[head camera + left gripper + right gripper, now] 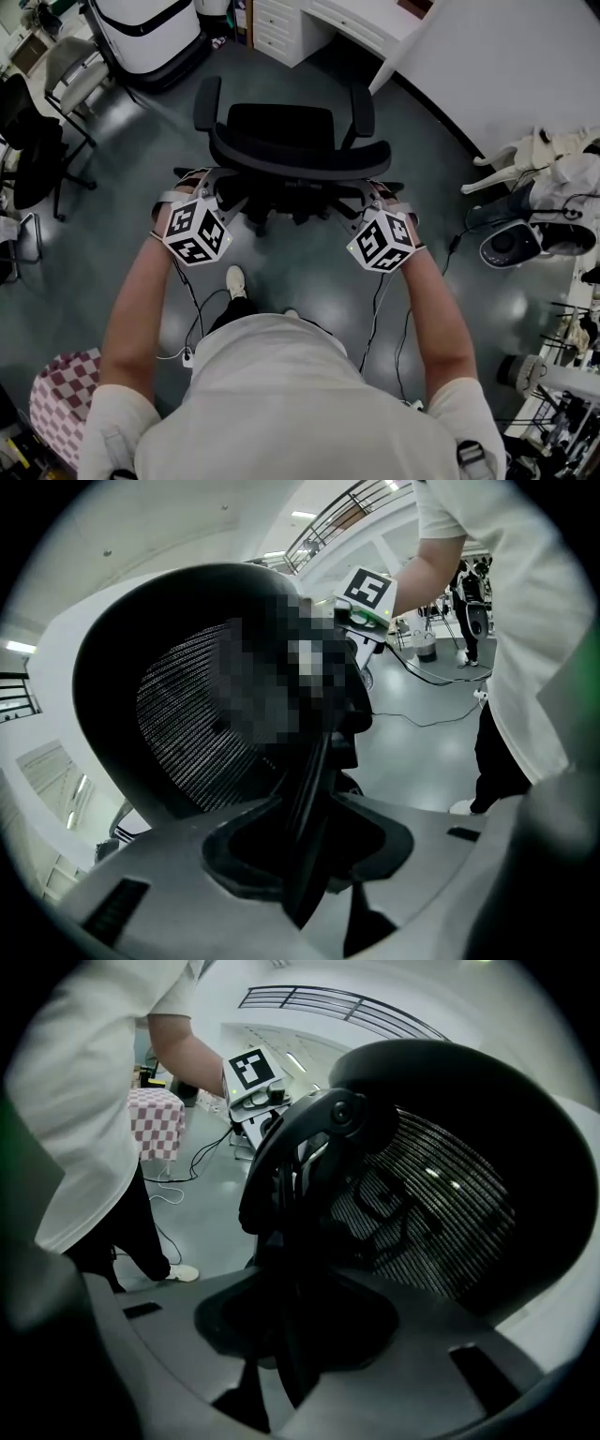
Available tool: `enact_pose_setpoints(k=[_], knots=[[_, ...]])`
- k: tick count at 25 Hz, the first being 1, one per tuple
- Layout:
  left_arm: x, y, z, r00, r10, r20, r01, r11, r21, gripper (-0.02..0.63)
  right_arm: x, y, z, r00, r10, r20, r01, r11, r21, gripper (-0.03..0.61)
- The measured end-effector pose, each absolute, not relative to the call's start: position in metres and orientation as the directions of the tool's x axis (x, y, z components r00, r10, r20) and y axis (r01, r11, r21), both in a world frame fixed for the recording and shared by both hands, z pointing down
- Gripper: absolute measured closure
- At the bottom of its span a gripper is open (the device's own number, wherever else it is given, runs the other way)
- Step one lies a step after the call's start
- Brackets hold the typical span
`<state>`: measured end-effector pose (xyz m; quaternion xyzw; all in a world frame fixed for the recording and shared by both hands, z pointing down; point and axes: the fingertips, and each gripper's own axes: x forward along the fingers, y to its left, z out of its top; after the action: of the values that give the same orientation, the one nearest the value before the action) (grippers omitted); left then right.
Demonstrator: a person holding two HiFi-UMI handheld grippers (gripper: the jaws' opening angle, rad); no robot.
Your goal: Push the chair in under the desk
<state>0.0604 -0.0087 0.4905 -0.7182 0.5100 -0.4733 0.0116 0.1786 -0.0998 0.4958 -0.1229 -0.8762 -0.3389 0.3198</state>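
The black mesh-backed office chair [298, 141] stands on the grey floor [309, 272], facing the white tabletop [506, 66], near it but not yet under it. The left gripper [199, 180] and right gripper [379, 190] each pinch one side rim of the backrest. Holding both sides probably keeps the chair rolling straight when pushed.

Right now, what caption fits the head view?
Left tool and right tool clamp the backrest of a black office chair.
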Motion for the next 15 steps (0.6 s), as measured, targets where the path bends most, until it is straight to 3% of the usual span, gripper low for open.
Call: enact_pose_setpoints(k=[15], knots=[[-0.033,-0.055,0.489,0.094,-0.738,0.668,-0.665,-0.546,-0.509,0.462,0.092,-0.137,0.492,-0.753,-0.075,0.654,0.351,0.795,0.495,0.459]])
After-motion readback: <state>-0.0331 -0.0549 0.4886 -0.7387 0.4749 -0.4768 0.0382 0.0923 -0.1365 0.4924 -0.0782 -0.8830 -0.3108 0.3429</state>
